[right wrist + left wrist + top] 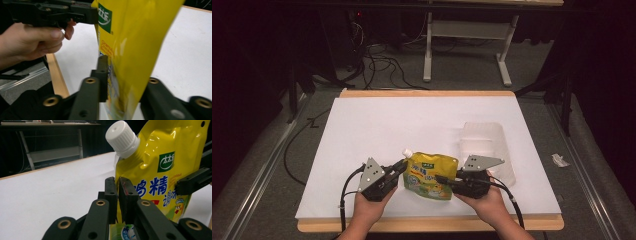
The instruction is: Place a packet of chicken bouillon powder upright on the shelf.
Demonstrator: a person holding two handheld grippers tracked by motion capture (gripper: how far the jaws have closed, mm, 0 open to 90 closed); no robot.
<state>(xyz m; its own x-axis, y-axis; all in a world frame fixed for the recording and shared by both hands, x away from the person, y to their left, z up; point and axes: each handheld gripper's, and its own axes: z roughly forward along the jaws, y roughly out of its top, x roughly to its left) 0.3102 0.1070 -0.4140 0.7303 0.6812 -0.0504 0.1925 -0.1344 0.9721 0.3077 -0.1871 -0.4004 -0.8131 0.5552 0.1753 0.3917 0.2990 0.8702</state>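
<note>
So, going left to right: the left gripper (401, 167) has its jaws pinched together on the side seam of the yellow pouch (432, 176), just below the white cap (122, 138), which sits up and to the right of the jaws in the left gripper view. The pouch hangs between the two grippers, near the front edge of the table (377, 125). The right gripper (443, 178) is clamped on the pouch's opposite edge; in the right gripper view the yellow film runs straight up between its jaws.

My guess on handling: this is a soft, floppy bag with glossy film, so probably slippery and likely to sag or swing if only one side holds it. The flat sealed seams look like the best place to grab, not the bulging middle. The cap is the only stiff part.

Beyond the right gripper lies a clear plastic container (486, 145), quite near. Ahead of both grippers the white surface is wide open, while the wooden front edge is close behind the hands.
</note>
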